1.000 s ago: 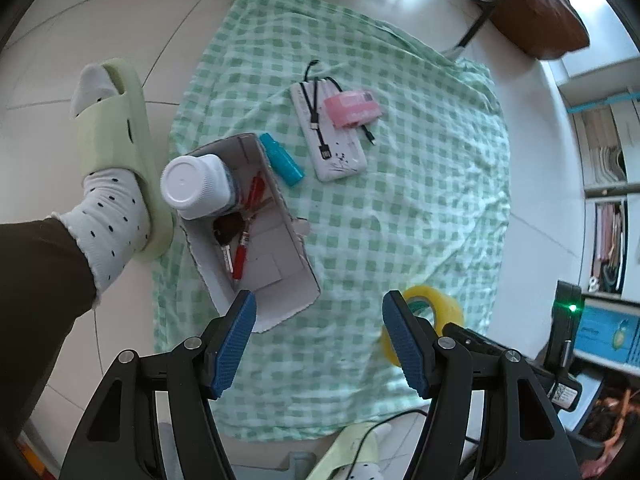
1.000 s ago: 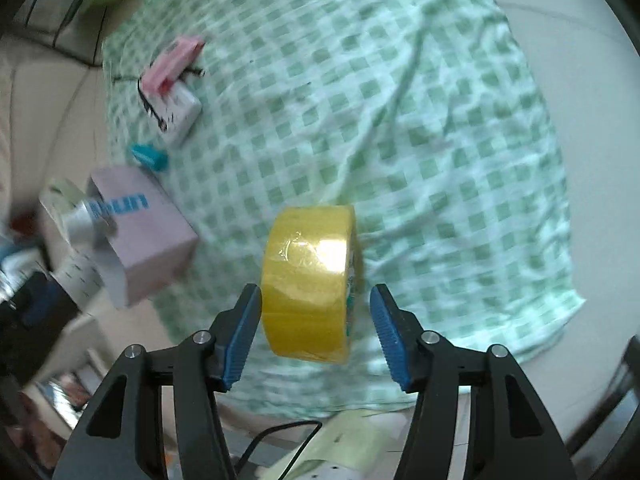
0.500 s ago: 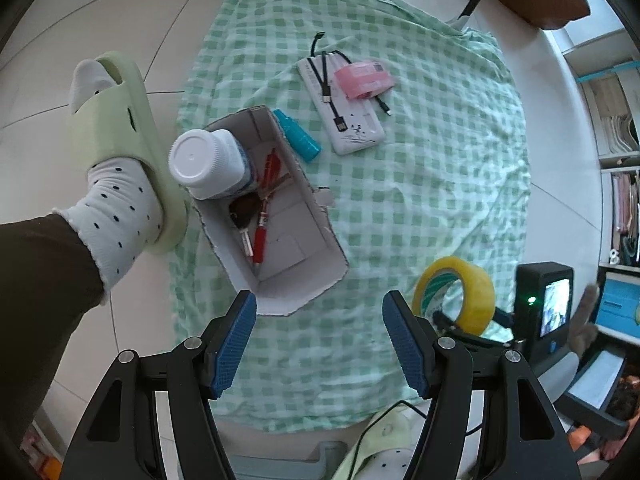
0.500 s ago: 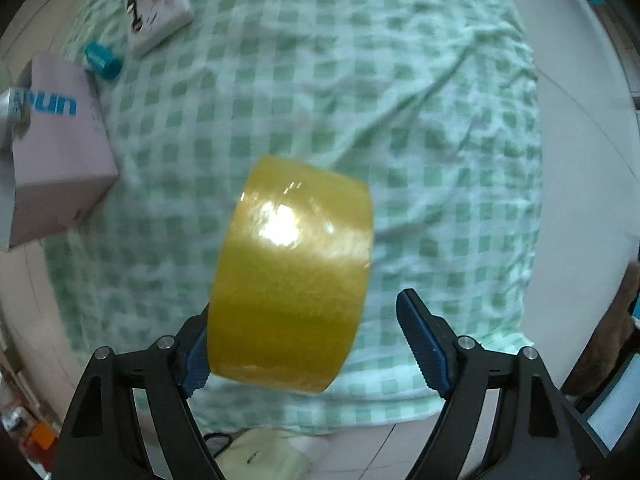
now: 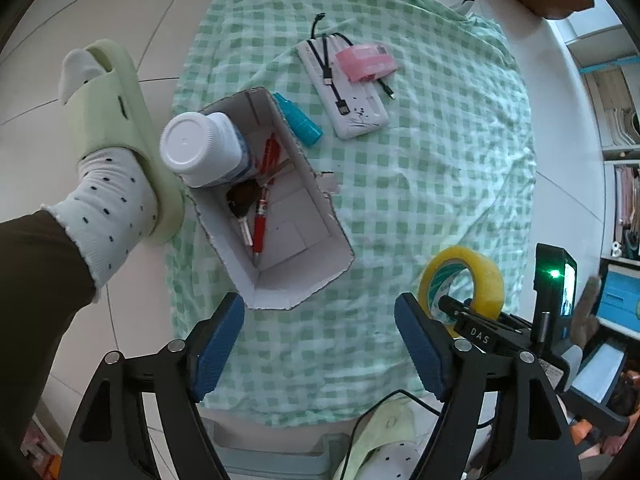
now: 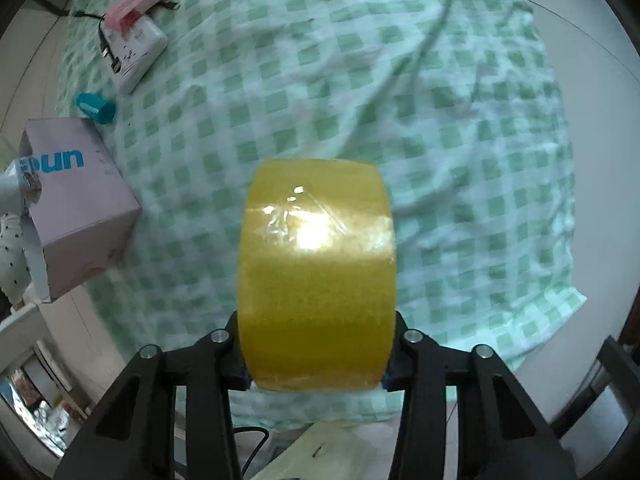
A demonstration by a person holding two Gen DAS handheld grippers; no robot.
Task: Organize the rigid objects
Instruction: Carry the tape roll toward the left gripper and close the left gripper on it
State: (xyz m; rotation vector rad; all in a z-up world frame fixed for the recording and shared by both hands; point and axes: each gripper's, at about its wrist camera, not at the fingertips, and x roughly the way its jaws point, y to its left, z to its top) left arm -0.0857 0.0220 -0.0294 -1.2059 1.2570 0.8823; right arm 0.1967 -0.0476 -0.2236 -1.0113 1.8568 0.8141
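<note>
My right gripper (image 6: 316,364) is shut on a yellow tape roll (image 6: 316,272) and holds it above the green checked cloth (image 6: 360,80); the roll also shows in the left wrist view (image 5: 464,280). My left gripper (image 5: 320,344) is open and empty, just in front of the open cardboard box (image 5: 296,276). The box holds a white bottle (image 5: 200,148), a key (image 5: 242,208) and a red pen (image 5: 260,220). A teal tube (image 5: 300,120), a white power bank (image 5: 348,92) with cables and a pink item (image 5: 366,60) lie on the cloth.
A foot in a dotted sock and green slipper (image 5: 112,120) stands left of the box. The box shows pink-sided in the right wrist view (image 6: 80,208). A device with a green light (image 5: 554,280) is at the right. Tiled floor surrounds the cloth.
My right gripper closed on the tape roll and lifted it; the roll now sits squarely between the fingers. My left gripper rose slightly, staying open.
</note>
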